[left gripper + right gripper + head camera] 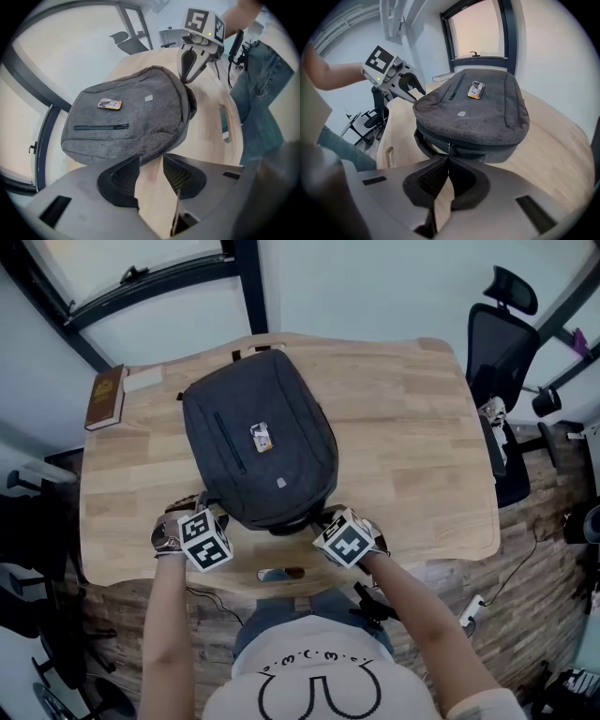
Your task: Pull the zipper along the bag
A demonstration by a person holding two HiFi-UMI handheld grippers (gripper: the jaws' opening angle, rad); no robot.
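Head view: one grey bag (pixel 258 437) lies flat on the table (pixel 412 446), with one book (pixel 105 397) at the far corner. The left hand-held gripper (pixel 202 514) and right hand-held gripper (pixel 325 518) sit at the bag's near end.

Left gripper view: its jaws are spread, with nothing between them.

Right gripper view: its jaws are pressed together, apparently on the one zipper pull (pixel 449 147). The fabric looks soft and slack, so that small tab is the place to grip, with the shell braced.

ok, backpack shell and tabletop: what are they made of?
Dark grey fabric backpack: woven textile, likely polyester; matte, heathered, slightly fuzzy weave shows. Light wooden tabletop: wood or wood-look laminate, can't tell which; plank seams and grain, smooth low-sheen finish.
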